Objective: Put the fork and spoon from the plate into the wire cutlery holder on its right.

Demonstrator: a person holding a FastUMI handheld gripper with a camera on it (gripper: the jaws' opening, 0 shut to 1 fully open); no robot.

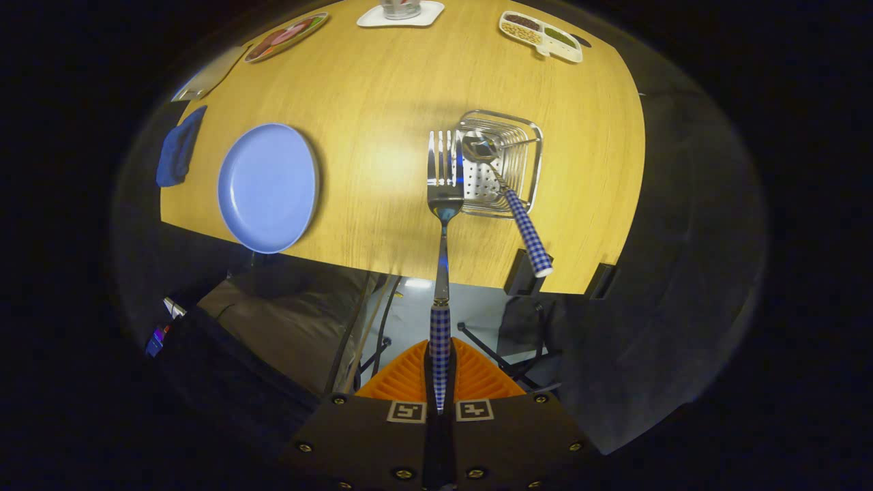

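My gripper is shut on the checked handle of the fork, which points straight ahead with its tines hanging above the table just left of the wire cutlery holder. The spoon stands in that holder, bowl down inside and checked handle leaning out over the near rim. The blue plate lies bare on the wooden table, left of the fork. I look down on all this from high above.
A blue cloth lies at the table's left edge. Along the far edge sit a pictured tray, a white coaster with a glass and a divided snack dish. Below the near edge are floor and cables.
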